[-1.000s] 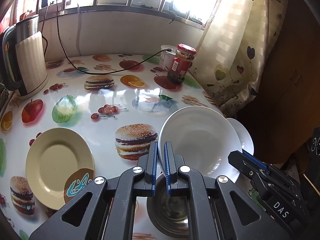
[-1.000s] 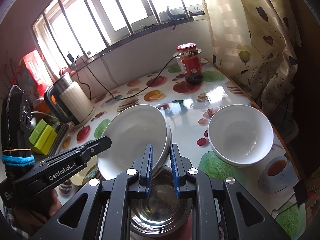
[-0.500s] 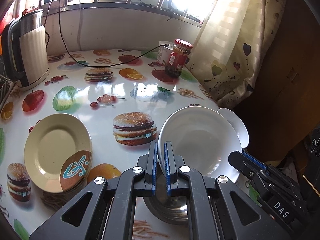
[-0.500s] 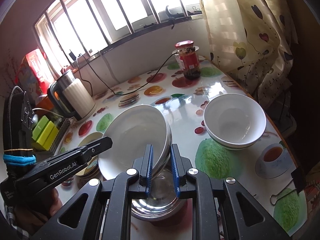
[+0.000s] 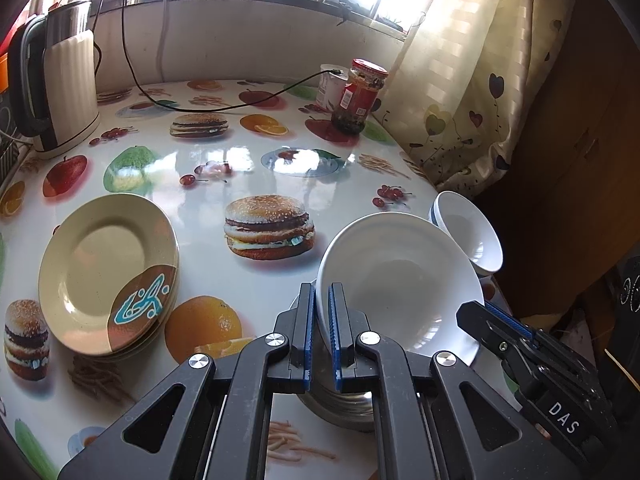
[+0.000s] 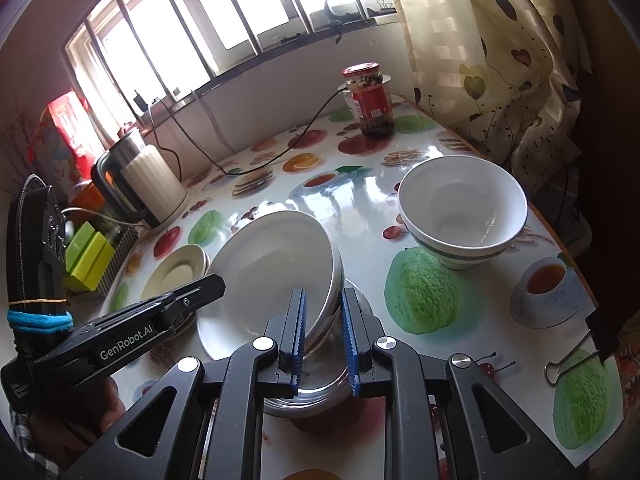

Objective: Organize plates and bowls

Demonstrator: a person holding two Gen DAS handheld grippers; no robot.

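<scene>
Big white plate (image 5: 400,280) pinched at both near rims – left gripper (image 5: 322,336) clamped at 7 o'clock, right gripper (image 6: 323,334) at 5 – tilted over the steel bowl (image 6: 308,392), probably bound for the white bowl (image 6: 460,216) at 2 o'clock.

Bright daylight pours through the barred window (image 6: 224,28) above a pale wall (image 5: 240,56). A cream curtain (image 5: 472,80) with heart prints hangs at the right, beside what looks like a dark wooden cabinet (image 5: 572,140), though it sits in shadow. The glossy worktop (image 5: 248,168), printed with burgers and fruit, mirrors the glare.
</scene>
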